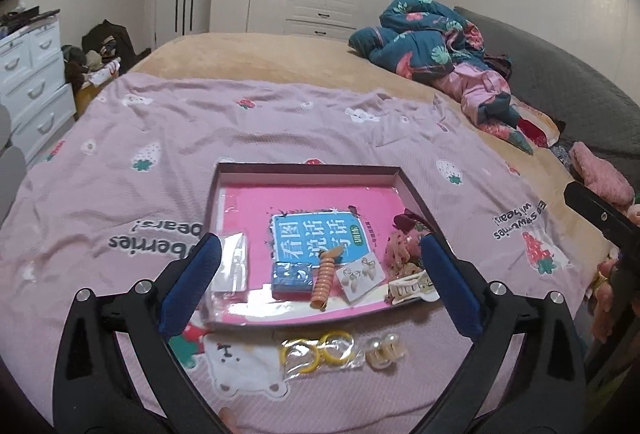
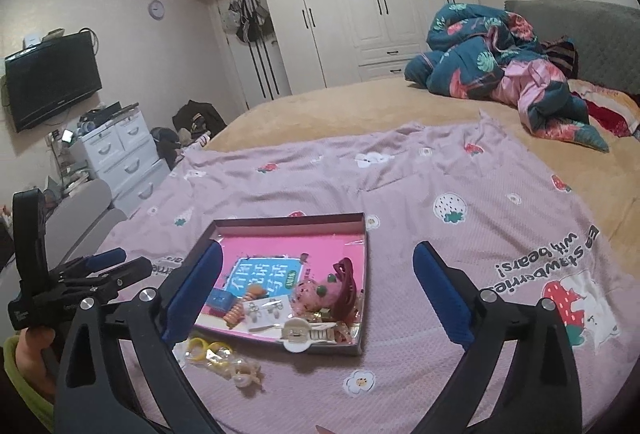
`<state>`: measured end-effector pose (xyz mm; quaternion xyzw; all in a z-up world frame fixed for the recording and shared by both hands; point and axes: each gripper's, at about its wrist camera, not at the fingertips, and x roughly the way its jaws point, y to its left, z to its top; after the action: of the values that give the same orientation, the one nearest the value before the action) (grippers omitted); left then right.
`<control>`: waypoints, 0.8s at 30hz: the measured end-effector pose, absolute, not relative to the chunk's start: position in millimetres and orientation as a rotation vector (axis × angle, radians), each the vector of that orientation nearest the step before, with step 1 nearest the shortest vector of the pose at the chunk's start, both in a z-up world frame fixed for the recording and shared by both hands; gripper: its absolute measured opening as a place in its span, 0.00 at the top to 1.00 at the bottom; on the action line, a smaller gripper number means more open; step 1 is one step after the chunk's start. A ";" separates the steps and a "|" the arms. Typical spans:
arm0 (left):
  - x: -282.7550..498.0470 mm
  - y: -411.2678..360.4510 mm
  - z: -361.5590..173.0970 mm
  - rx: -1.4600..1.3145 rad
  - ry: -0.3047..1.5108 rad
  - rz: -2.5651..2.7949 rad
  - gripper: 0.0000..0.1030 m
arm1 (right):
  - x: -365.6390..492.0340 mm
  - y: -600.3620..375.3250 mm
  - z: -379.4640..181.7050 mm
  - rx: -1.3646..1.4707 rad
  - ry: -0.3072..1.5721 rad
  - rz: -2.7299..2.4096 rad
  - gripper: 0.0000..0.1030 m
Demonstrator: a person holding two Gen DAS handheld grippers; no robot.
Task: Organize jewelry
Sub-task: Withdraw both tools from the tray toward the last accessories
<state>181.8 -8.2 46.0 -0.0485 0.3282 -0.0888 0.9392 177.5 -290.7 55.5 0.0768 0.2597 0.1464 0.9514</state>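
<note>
A shallow dark-rimmed box (image 1: 412, 185) (image 2: 362, 314) with a pink book inside lies on the pink bedspread. It holds an orange spiral hair tie (image 1: 325, 276), a card of pearl earrings (image 1: 360, 274), a blue packet (image 1: 291, 276), a clear bag (image 1: 232, 266), a beige claw clip (image 1: 408, 290) (image 2: 298, 332) and pink and maroon hair pieces (image 2: 332, 290). In front of the box lie yellow rings in a clear bag (image 1: 320, 352) (image 2: 204, 348) and a pearl clip (image 1: 384, 352) (image 2: 244, 374). My left gripper (image 1: 320, 274) is open and empty above them. My right gripper (image 2: 316, 298) is open and empty.
The bedspread (image 1: 160, 193) covers a tan bed. A heap of blue and pink bedding (image 1: 432, 45) (image 2: 500, 65) lies at the far right. White drawers (image 2: 120, 157) and a TV (image 2: 52, 77) stand at the left, wardrobes (image 2: 360, 1) behind.
</note>
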 end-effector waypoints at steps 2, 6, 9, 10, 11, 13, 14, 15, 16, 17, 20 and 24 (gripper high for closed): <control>173.2 -4.5 50.0 -0.097 0.659 -0.173 0.09 | 170.3 -288.6 59.1 0.149 0.519 0.306 0.07; 158.2 1.8 56.9 -0.085 0.642 -0.153 0.09 | 157.7 -283.0 63.8 0.134 0.510 0.328 0.07; 149.2 5.9 60.4 -0.073 0.634 -0.141 0.09 | 148.0 -277.0 66.7 0.113 0.504 0.346 0.07; 145.8 7.4 60.9 -0.071 0.634 -0.137 0.09 | 144.6 -274.7 67.2 0.105 0.503 0.353 0.06; 142.8 8.5 61.2 -0.069 0.633 -0.133 0.09 | 142.1 -273.2 67.4 0.102 0.504 0.358 0.06; 136.3 10.9 61.1 -0.069 0.633 -0.127 0.09 | 137.3 -269.8 67.1 0.095 0.508 0.370 0.06; 133.7 12.2 60.7 -0.067 0.633 -0.124 0.09 | 135.4 -268.4 67.0 0.093 0.510 0.374 0.06; 131.1 13.4 60.3 -0.064 0.633 -0.122 0.09 | 133.3 -267.1 66.6 0.091 0.512 0.378 0.06; 128.2 14.4 59.5 -0.058 0.634 -0.117 0.09 | 131.0 -265.2 66.1 0.087 0.515 0.383 0.06; 125.6 15.3 58.5 -0.055 0.637 -0.111 0.09 | 128.8 -263.3 65.9 0.085 0.516 0.385 0.06; 118.4 18.3 55.0 -0.051 0.643 -0.106 0.09 | 123.8 -258.1 64.2 0.078 0.522 0.399 0.06; 109.4 24.4 47.8 -0.046 0.655 -0.096 0.09 | 117.4 -248.2 59.9 0.059 0.536 0.421 0.06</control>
<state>109.4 24.4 47.8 -0.0228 0.3213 -0.0471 0.9455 117.4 -248.2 59.9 0.0288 0.2627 0.2062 0.9422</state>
